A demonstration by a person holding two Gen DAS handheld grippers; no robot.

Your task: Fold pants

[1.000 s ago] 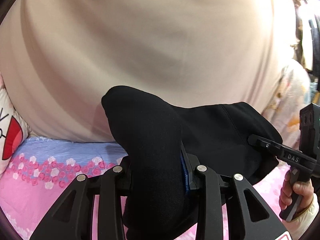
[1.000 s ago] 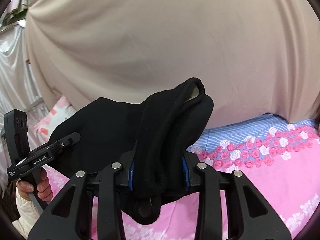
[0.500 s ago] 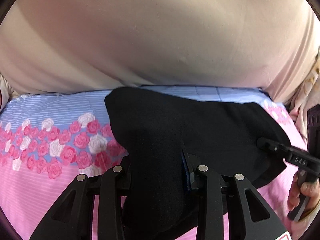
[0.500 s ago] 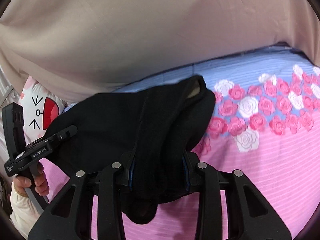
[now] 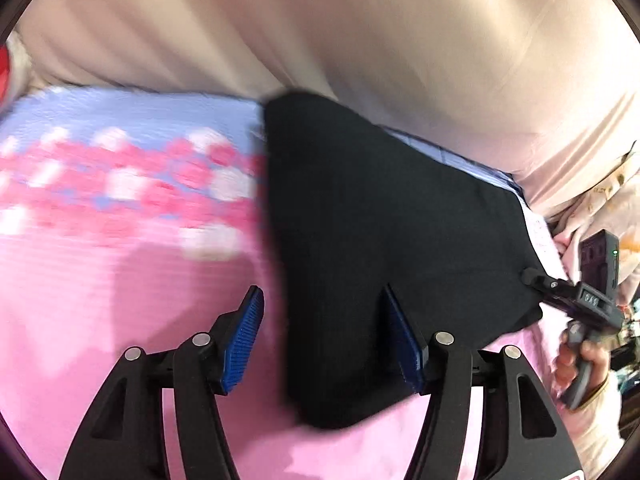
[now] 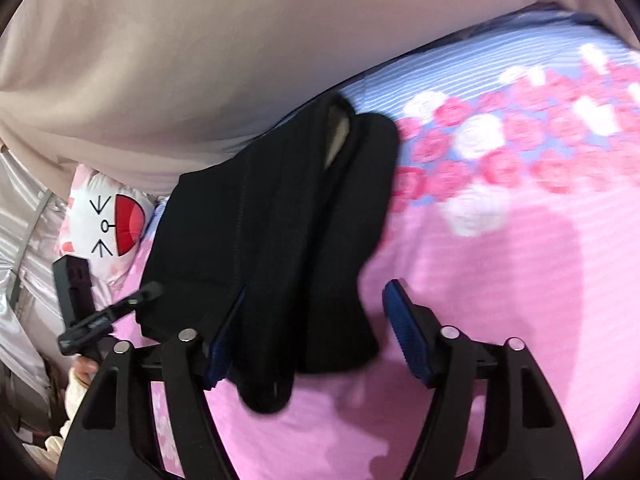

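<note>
Both my grippers, left (image 5: 320, 340) and right (image 6: 312, 332), clamped half a second ago, now stand apart; released black pants (image 5: 384, 248) lie folded on the pink bedspread (image 5: 100, 288).

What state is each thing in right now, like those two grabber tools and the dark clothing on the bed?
Left gripper: open, blue pads spread wide, gripping nothing.
Right gripper: open, jaws apart around the cloth, not clamping it.
Black fabric pants: folded into a compact bundle, lying on the bed.
Pink floral bedsheet: spread flat under the pants.
White cartoon-face pillow: lying at the bed's edge, partly hidden by the pants.
</note>
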